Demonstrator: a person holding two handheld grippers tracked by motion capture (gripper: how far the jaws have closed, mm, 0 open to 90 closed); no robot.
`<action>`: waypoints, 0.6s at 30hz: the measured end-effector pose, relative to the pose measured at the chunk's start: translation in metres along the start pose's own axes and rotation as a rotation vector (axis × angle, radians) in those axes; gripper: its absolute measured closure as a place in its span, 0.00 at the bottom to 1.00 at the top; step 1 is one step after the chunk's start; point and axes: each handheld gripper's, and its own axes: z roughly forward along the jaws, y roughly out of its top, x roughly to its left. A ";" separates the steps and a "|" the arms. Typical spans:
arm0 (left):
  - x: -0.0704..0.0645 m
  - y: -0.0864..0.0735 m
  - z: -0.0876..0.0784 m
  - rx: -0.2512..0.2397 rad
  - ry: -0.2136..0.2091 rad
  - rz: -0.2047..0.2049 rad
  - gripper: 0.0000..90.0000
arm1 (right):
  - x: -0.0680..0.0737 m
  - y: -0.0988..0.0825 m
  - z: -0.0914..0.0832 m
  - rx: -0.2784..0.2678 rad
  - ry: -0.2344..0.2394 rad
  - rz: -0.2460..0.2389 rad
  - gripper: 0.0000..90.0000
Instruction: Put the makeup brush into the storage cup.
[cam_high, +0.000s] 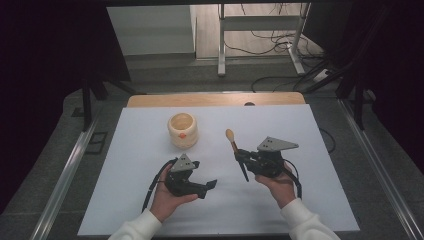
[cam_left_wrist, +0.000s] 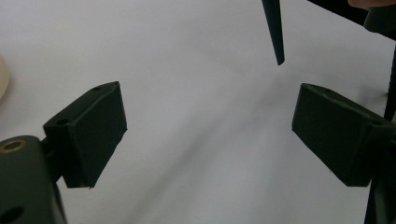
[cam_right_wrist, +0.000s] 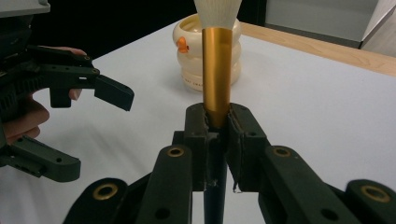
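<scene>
— What have you got in your right gripper (cam_high: 239, 156)?

— A makeup brush (cam_high: 236, 151). My jaws are clamped tight on it just where the gold ferrule meets the black handle. In the right gripper view the gold ferrule (cam_right_wrist: 217, 74) rises straight up from between the pads, with the pale bristles at the top edge. From the high view the brush slants: its bristle tip points far and a little left, its black handle tail points near, and it is lifted clear of the white worktop (cam_high: 300, 200).

— And the left gripper (cam_high: 211, 185)?

— Open wide, nothing between the jaws. I hold it on the near left part of the worktop, jaws pointing right toward the brush. In the left gripper view the two black pads (cam_left_wrist: 95, 130) stand well apart over bare white surface, and the pointed end of the brush handle hangs at the top, beyond them, touching neither.

— Anything else on the worktop?

— A cream-coloured ribbed cup (cam_high: 182, 129) with a small orange duck mark on its side. It stands upright, farther off than both grippers, left of the brush tip, and apart from it.
</scene>
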 end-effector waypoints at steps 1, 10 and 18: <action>0.000 0.000 0.001 0.001 -0.002 -0.002 0.12 | 0.000 0.000 0.000 0.001 0.001 -0.001 0.88; -0.002 0.003 0.006 -0.006 -0.014 -0.014 0.12 | 0.003 0.001 0.003 -0.001 0.006 -0.004 0.88; -0.006 0.006 0.015 -0.010 -0.037 -0.024 0.13 | 0.007 0.001 0.007 -0.009 0.011 0.000 0.88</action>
